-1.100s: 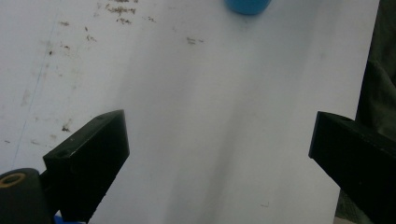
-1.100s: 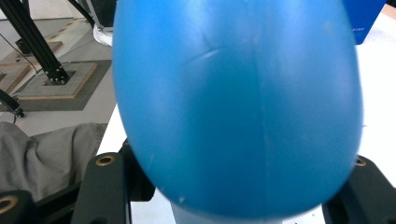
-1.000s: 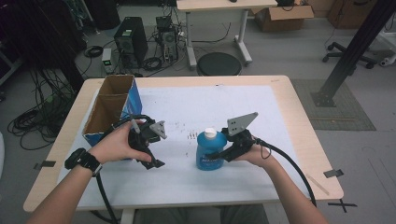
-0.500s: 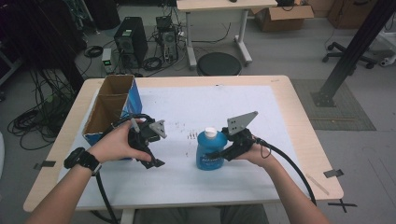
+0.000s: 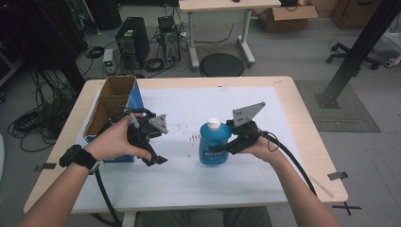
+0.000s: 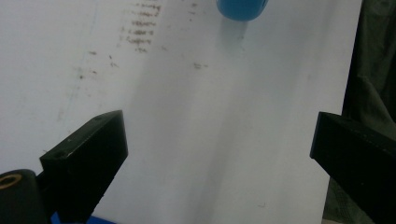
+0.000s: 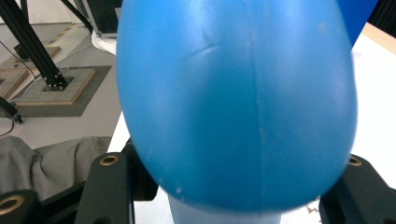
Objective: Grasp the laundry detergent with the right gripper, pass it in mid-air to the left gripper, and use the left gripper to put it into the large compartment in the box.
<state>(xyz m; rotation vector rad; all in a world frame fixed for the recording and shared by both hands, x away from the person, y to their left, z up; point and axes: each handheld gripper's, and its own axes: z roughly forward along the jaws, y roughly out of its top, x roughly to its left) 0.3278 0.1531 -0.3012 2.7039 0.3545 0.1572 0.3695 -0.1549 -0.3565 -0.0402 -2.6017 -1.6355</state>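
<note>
A blue bottle (image 5: 213,144) with a white cap stands upright on the white sheet (image 5: 189,182) near the table's middle. My right gripper (image 5: 223,148) comes in from the right and is shut on the bottle's body. In the right gripper view the bottle (image 7: 233,102) bulges between the two black jaws. My left gripper (image 5: 152,147) is held over the sheet, left of the bottle, open with nothing between its fingers. The left gripper view looks down on the marked sheet (image 6: 210,116), with the bottle's base (image 6: 242,8) at the top edge.
An open cardboard box (image 5: 111,106) with a blue side stands at the table's left edge, just behind my left hand. The wooden table (image 5: 307,142) borders the sheet. Cables trail from both grippers toward the near edge.
</note>
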